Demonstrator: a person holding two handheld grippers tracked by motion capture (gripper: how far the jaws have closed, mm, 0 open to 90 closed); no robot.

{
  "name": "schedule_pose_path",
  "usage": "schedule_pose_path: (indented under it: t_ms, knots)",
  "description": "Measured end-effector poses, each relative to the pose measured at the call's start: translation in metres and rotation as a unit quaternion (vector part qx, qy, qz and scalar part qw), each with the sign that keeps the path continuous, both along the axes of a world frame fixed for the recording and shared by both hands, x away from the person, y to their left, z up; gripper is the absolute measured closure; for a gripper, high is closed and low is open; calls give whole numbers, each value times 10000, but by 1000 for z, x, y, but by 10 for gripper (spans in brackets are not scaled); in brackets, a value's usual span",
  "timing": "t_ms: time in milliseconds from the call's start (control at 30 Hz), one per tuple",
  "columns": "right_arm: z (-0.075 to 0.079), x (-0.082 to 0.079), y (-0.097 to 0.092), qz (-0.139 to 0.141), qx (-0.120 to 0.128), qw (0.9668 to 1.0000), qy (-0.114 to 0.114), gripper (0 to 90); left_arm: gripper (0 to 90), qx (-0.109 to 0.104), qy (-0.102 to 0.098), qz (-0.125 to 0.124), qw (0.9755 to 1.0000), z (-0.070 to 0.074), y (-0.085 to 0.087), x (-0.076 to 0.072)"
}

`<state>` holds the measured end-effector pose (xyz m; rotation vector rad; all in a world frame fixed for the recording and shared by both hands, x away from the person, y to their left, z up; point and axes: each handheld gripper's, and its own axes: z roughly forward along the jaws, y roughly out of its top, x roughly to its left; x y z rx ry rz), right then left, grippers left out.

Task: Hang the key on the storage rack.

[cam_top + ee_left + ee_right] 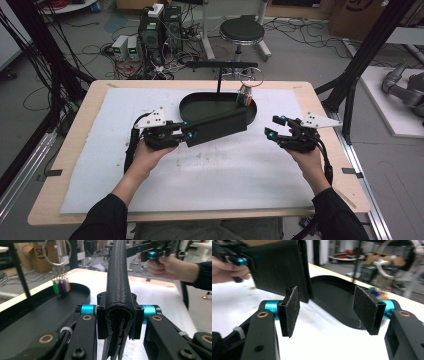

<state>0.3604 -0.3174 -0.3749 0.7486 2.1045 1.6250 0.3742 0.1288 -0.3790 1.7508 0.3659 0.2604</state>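
- Black textured folder (218, 127), folded and flat, sat pinched at one end between the pads of the left claw (184, 131), lifted off the counter (75, 120).
- Its far end reached over the near rim of the black oval tray (200, 102).
- To the right of the tray, the right claw (272, 127) stood spread with nothing between its pads, clear of the folder's free end.
- At the tray's far right edge stood a bunch of coloured markers (244, 96) under a metal ring.
- White matting (225, 170) covered the counter beneath the tray.
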Motion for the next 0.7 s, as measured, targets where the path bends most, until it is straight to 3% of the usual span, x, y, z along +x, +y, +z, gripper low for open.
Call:
schedule_pose_path:
  t_ms: [200, 700]
  knots:
    - [-1, 2, -11, -450, -70, 9990, -3, 389, 738, 129, 6, 272, 9995, 5, -4, 16]
    - [-3, 6, -26, -788, -83, 9969, -29, 384, 737, 443, -40, 677, 9967, 18, -18, 53]
